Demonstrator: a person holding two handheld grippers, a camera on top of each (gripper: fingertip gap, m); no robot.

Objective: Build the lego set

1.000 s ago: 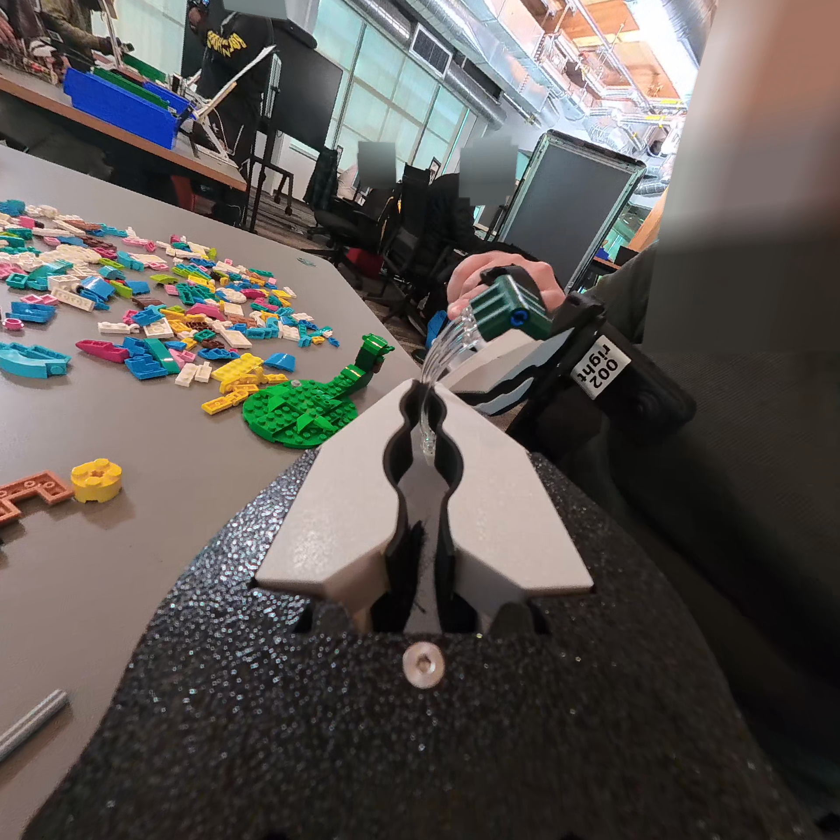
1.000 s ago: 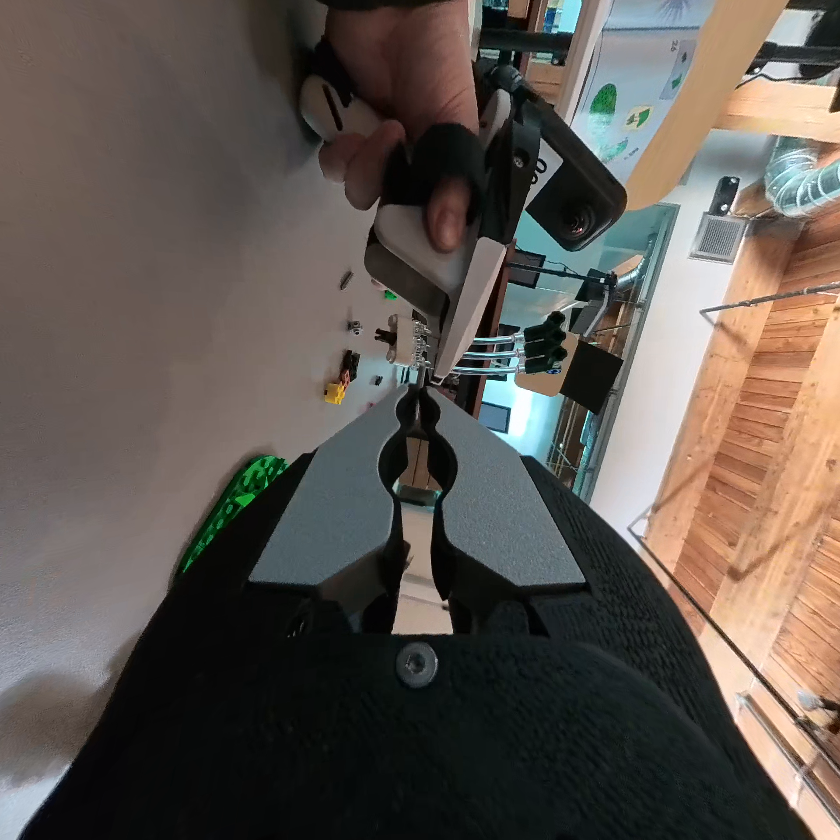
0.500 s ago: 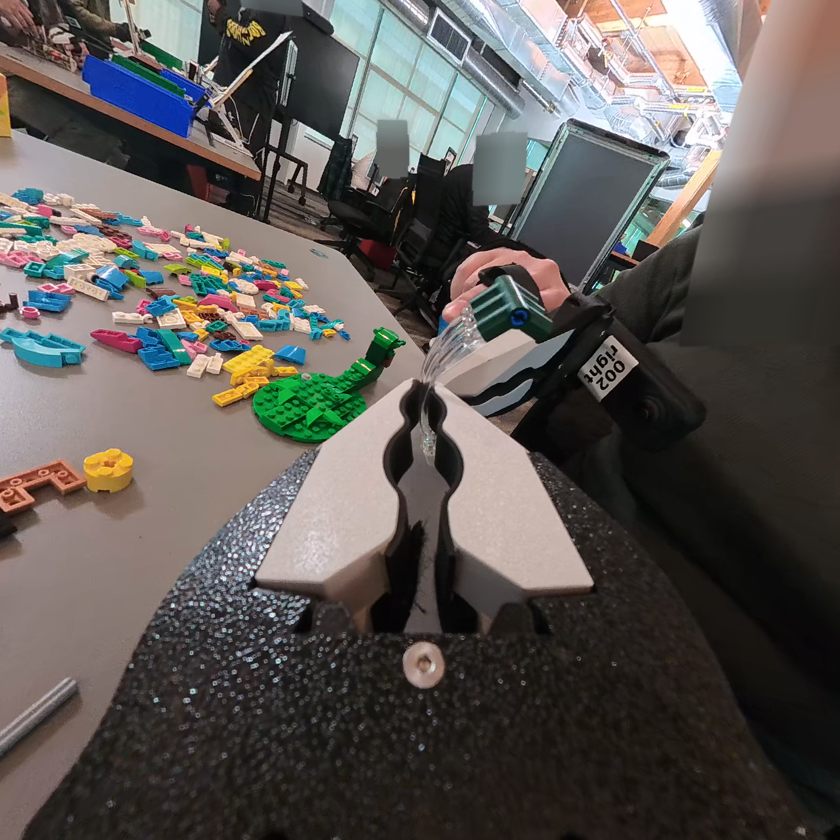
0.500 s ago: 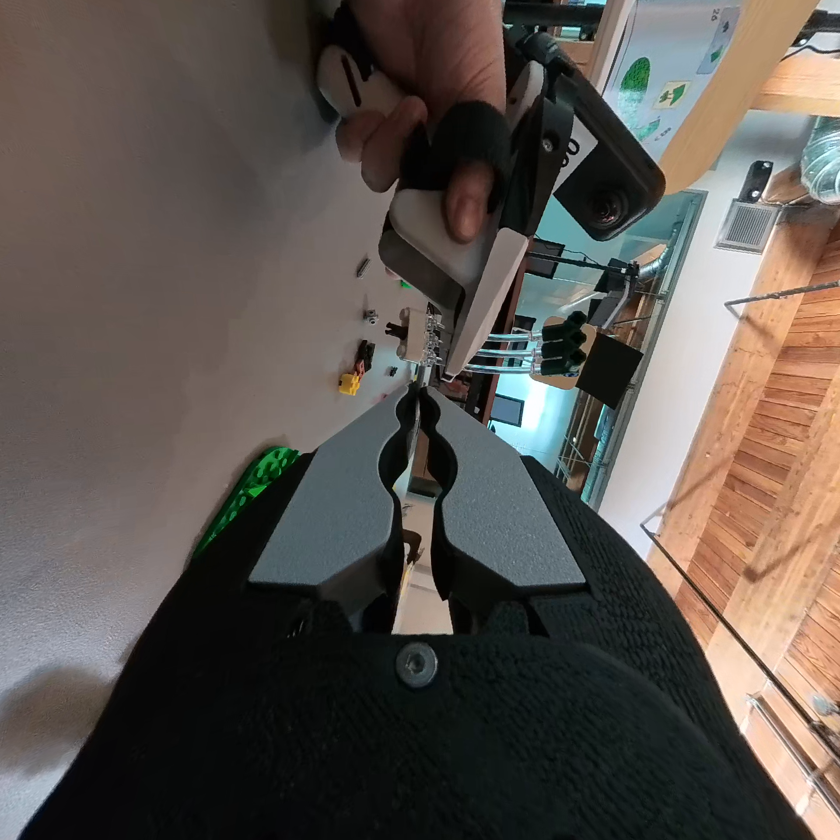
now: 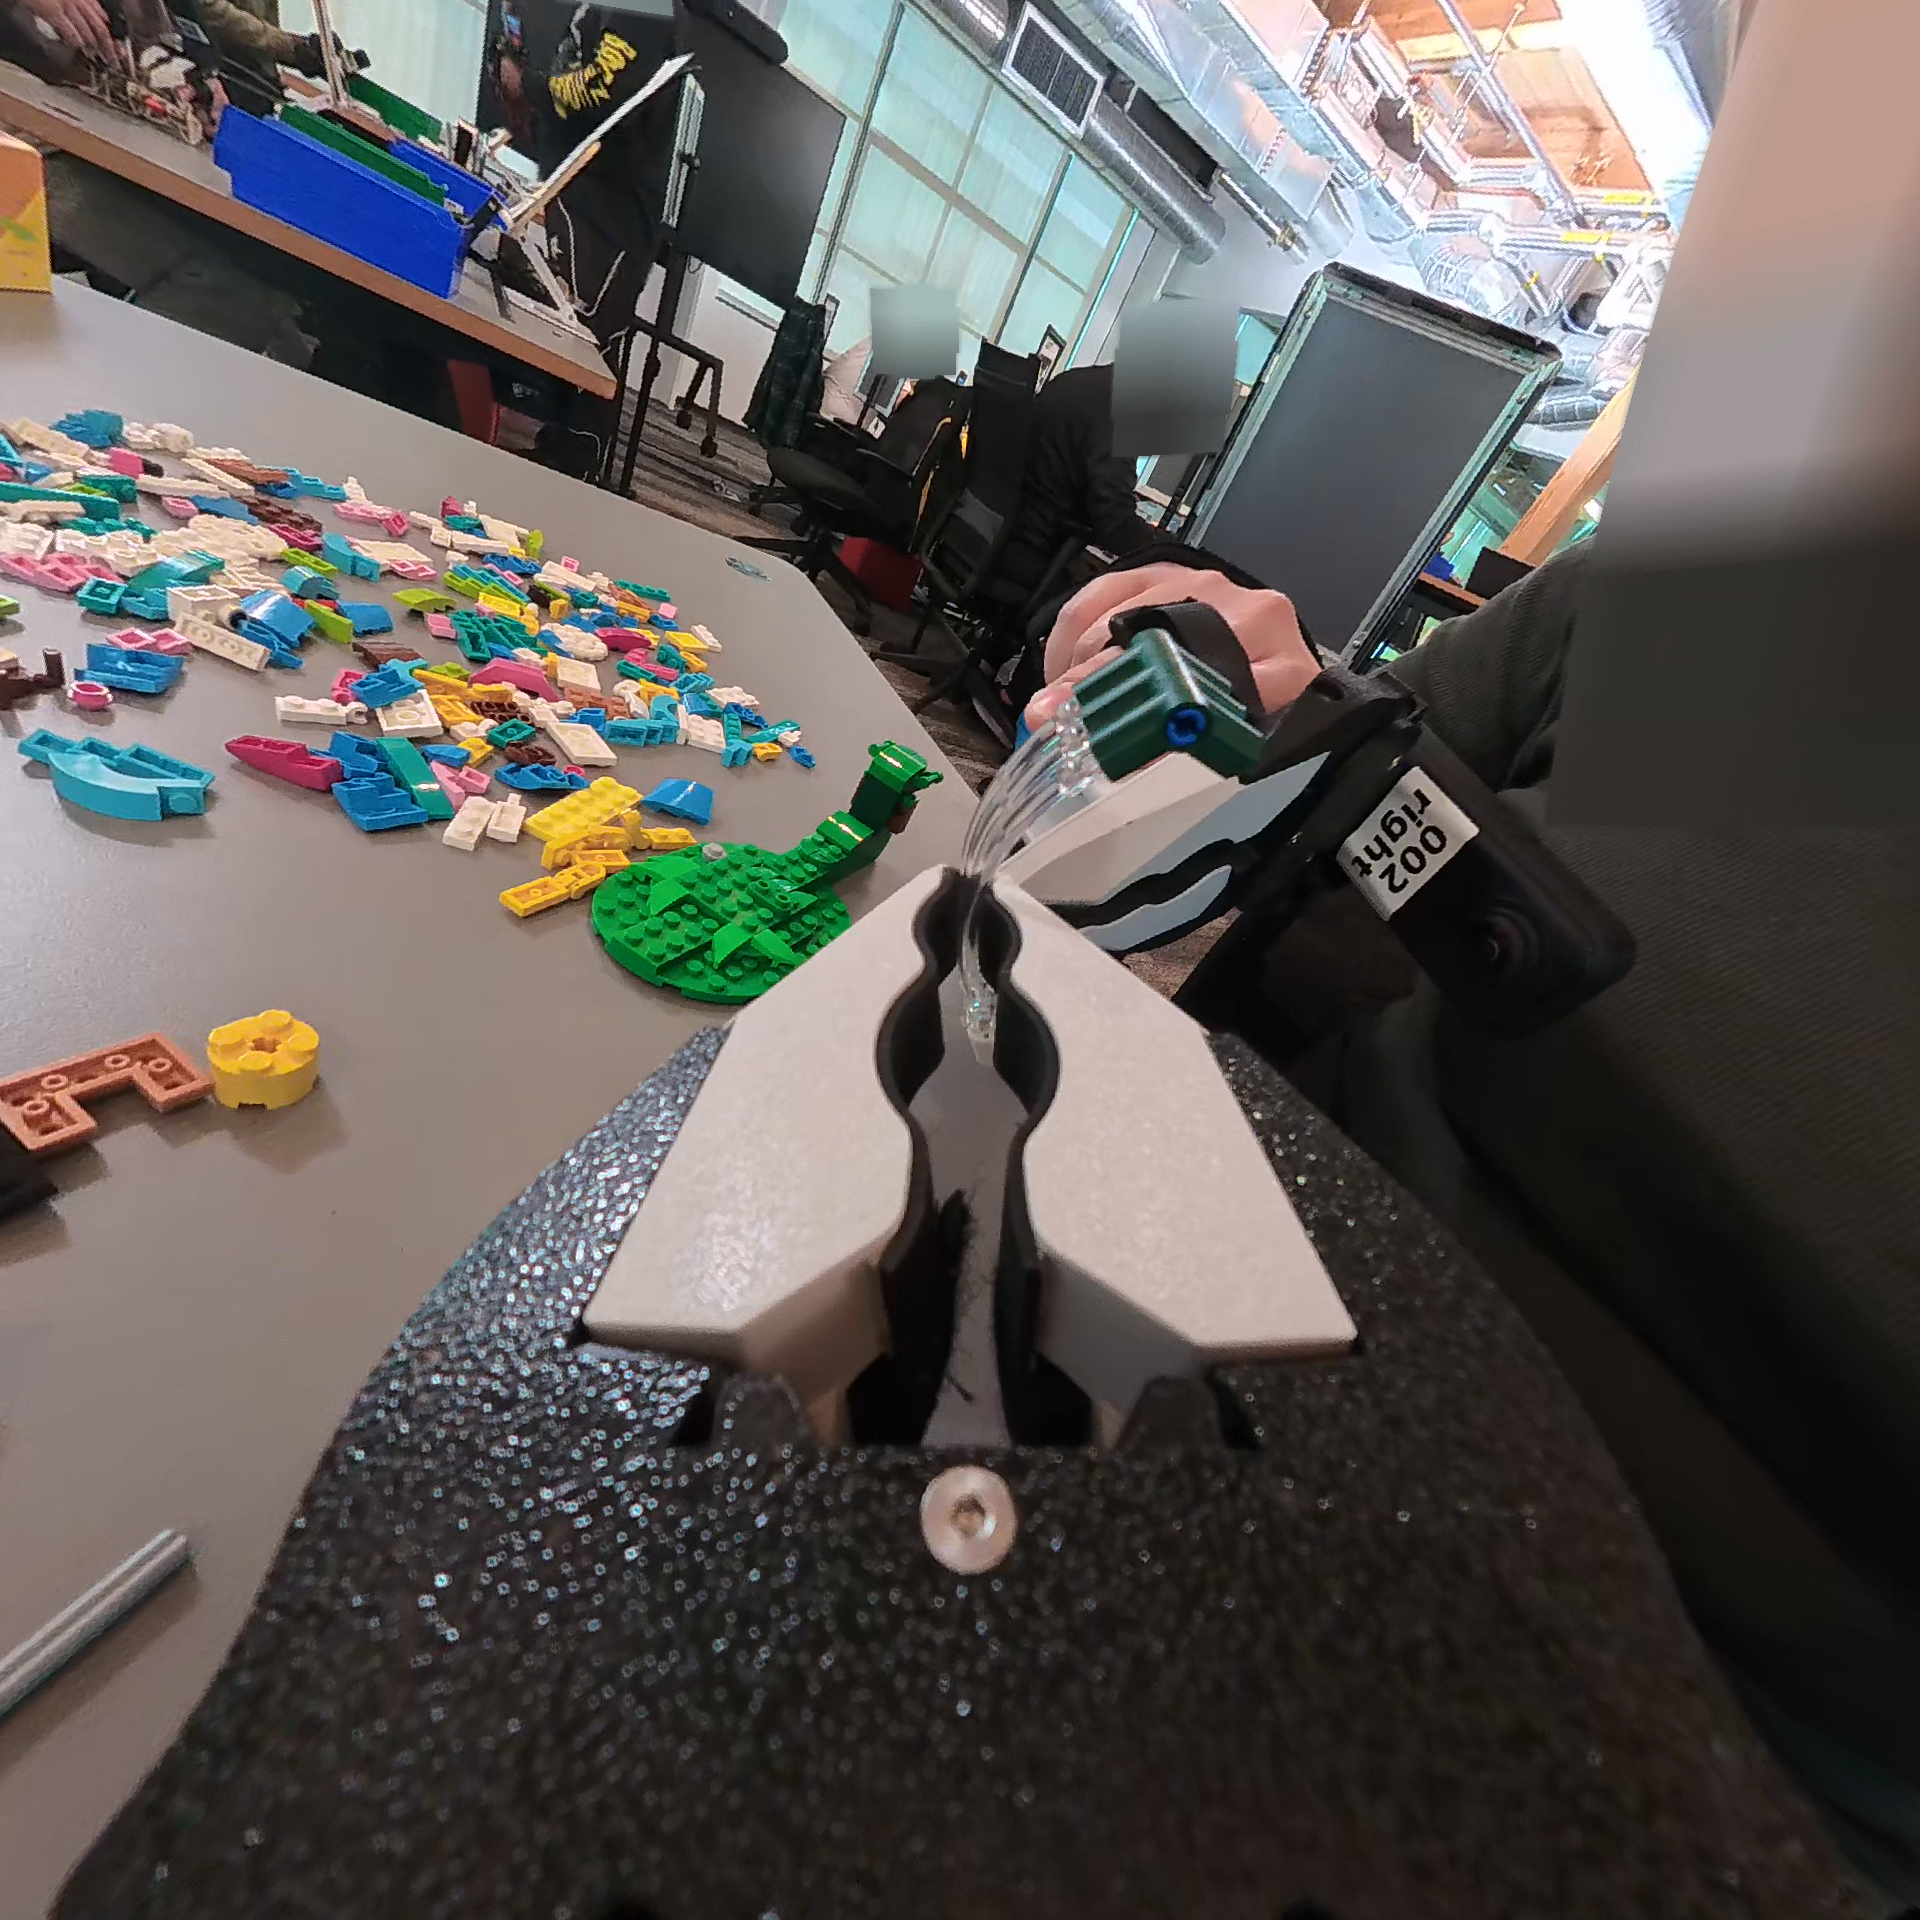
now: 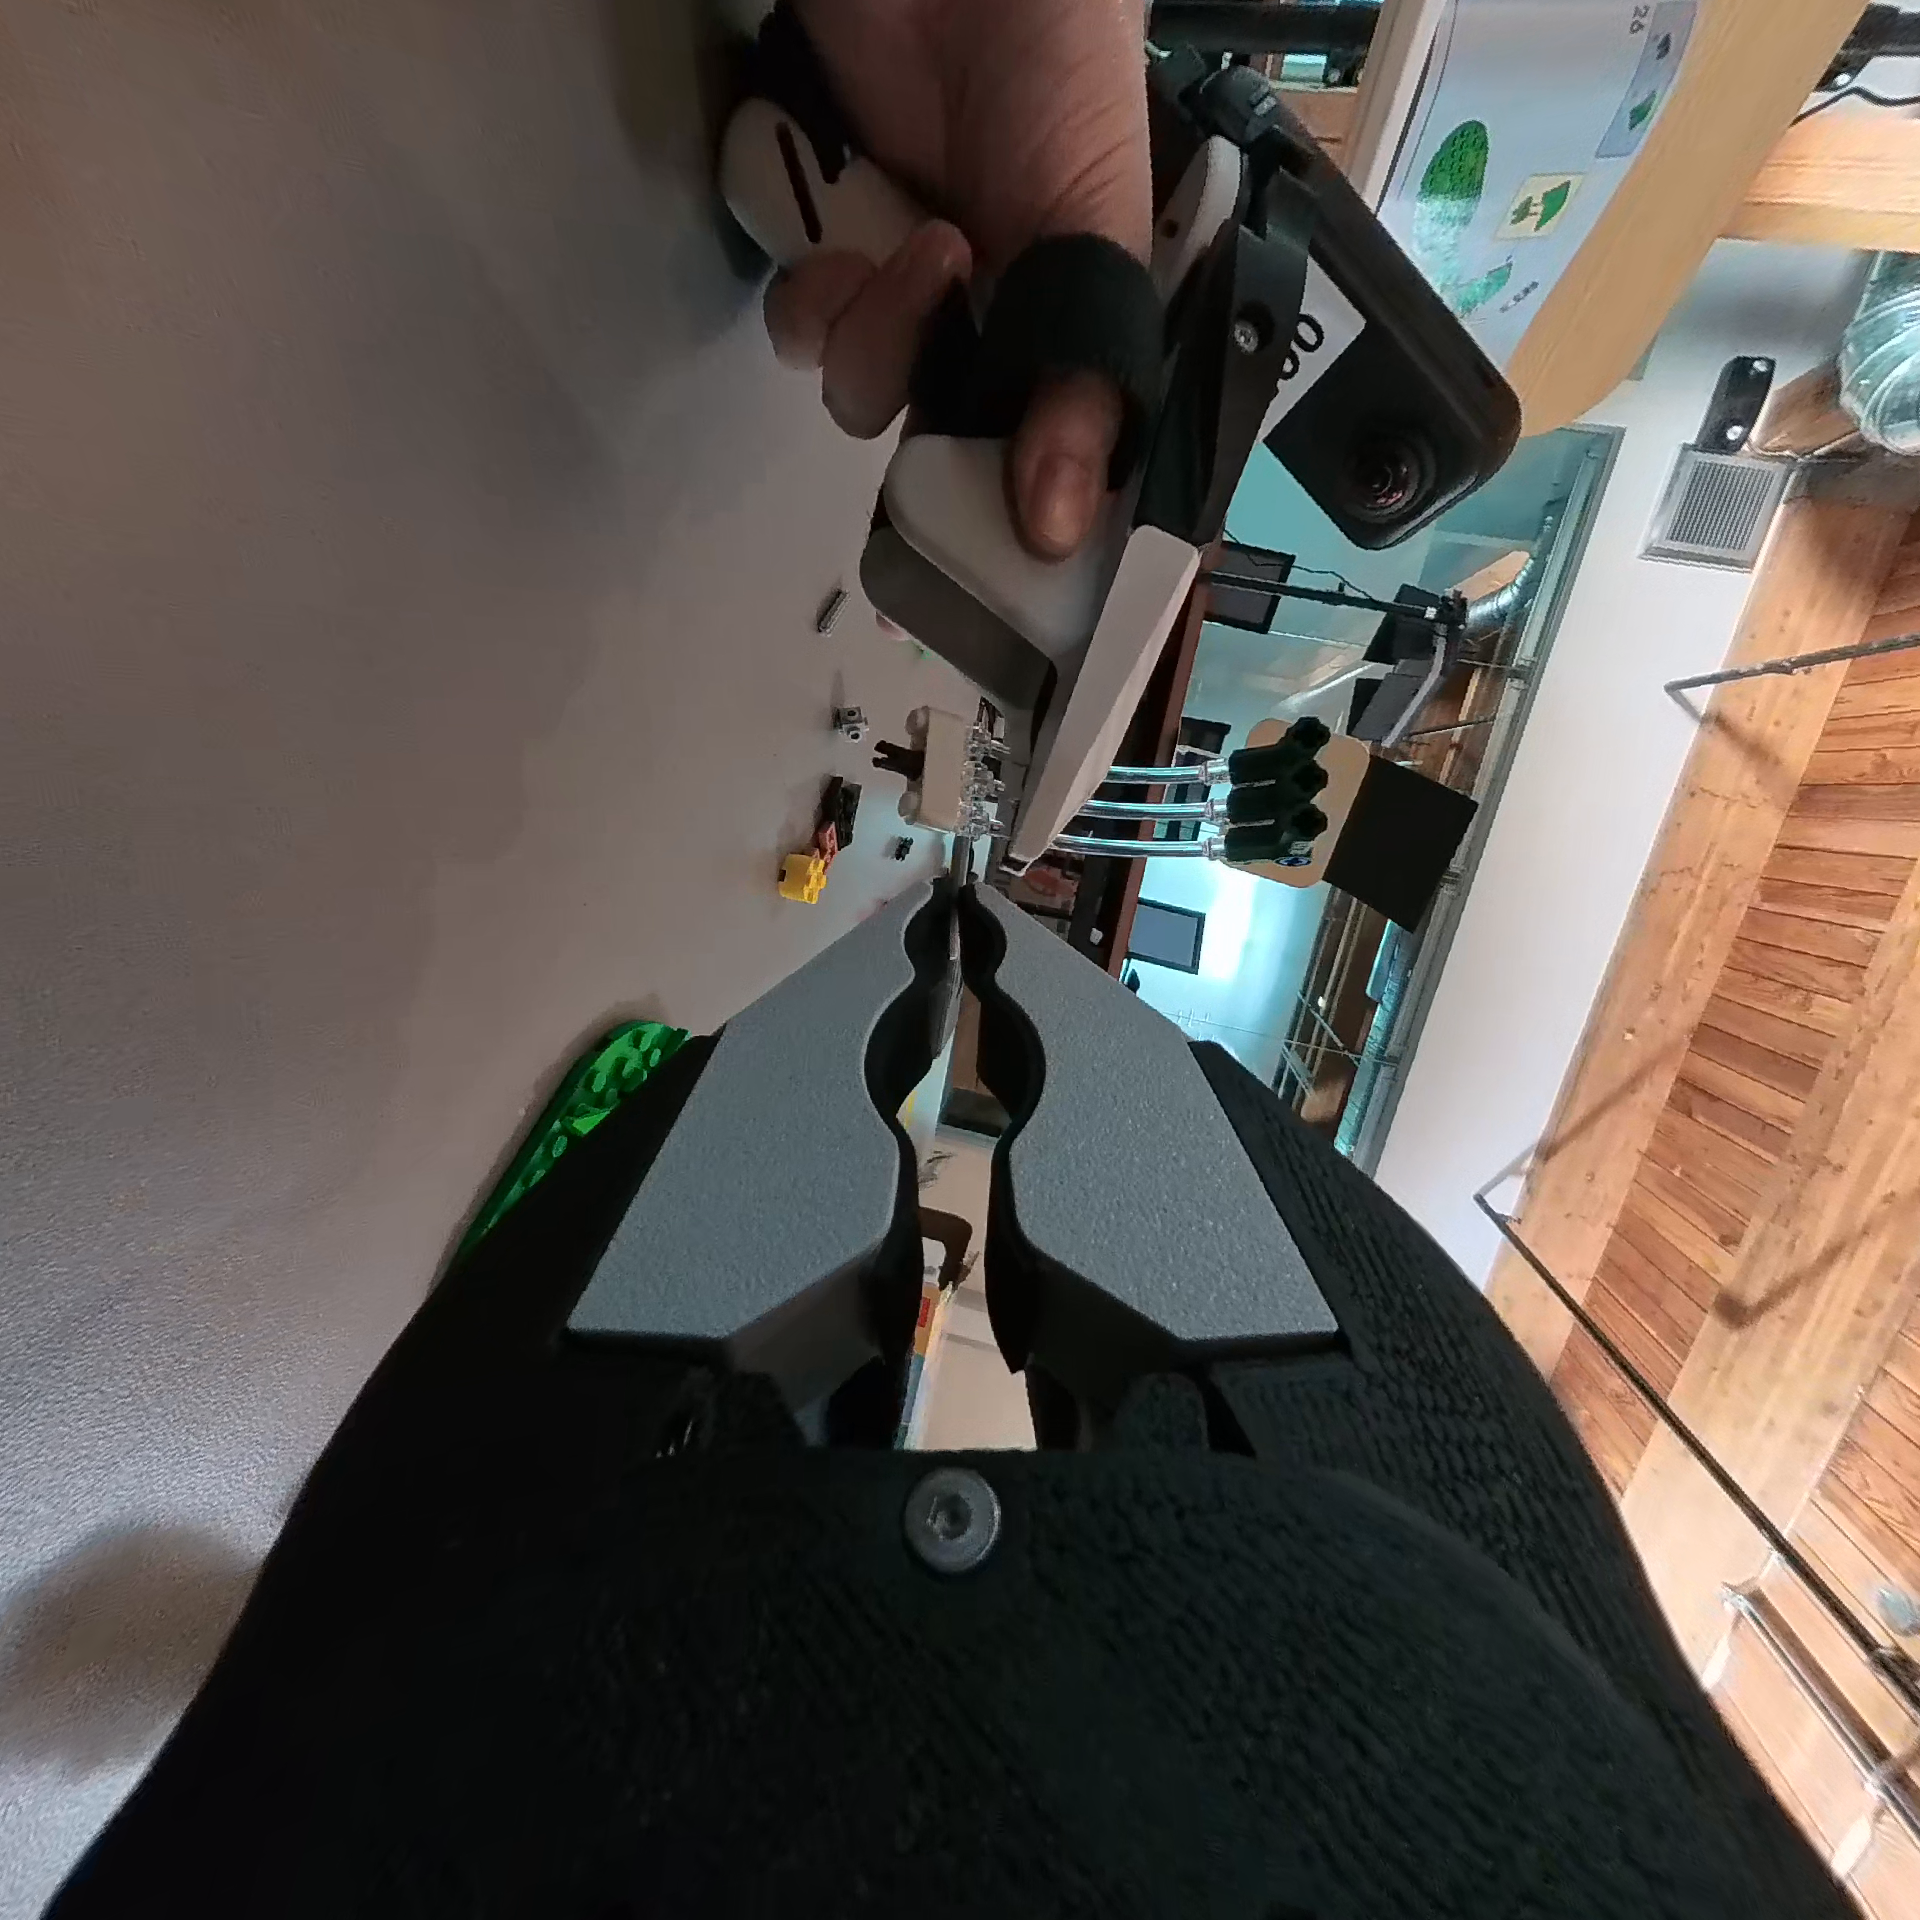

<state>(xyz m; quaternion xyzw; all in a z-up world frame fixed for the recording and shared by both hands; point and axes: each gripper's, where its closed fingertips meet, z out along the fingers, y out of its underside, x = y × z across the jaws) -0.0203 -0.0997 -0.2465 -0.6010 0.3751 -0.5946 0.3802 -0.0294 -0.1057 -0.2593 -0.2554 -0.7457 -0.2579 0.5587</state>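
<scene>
- The left gripper (image 5: 961,902), with pale grey fingers (image 5: 821,1091), is pinching together on the clear curved stems of a small sub-assembly (image 5: 1023,800); the stems are passing between the fingertips, and their lower ends are showing in the hollow behind the tips.
- The clear stems are ending in a dark green block (image 5: 1164,707) with a blue pin, which is hanging in the air beyond the table edge, just in front of a hand (image 5: 1174,623) that is holding the right gripper's handle.
- In the right wrist view, the right gripper (image 6: 956,896), with dark grey fingers (image 6: 800,1122), is closing its tips on a thin grey piece (image 6: 957,857) at the near end of the same assembly; what exactly the piece is cannot be told.
- Three clear stems (image 6: 1143,810) are running from the left gripper's finger to dark connectors (image 6: 1273,800).
- The round green base plate (image 5: 717,914), carrying a green stalk-like build, is lying on the grey table (image 5: 260,1247) to the left of the grippers, apart from both.
- Loose bricks (image 5: 416,665) in many colours are lying spread farther back; a yellow round brick (image 5: 262,1057) and a brown angled plate (image 5: 94,1091) are sitting nearer, just beside each other.
</scene>
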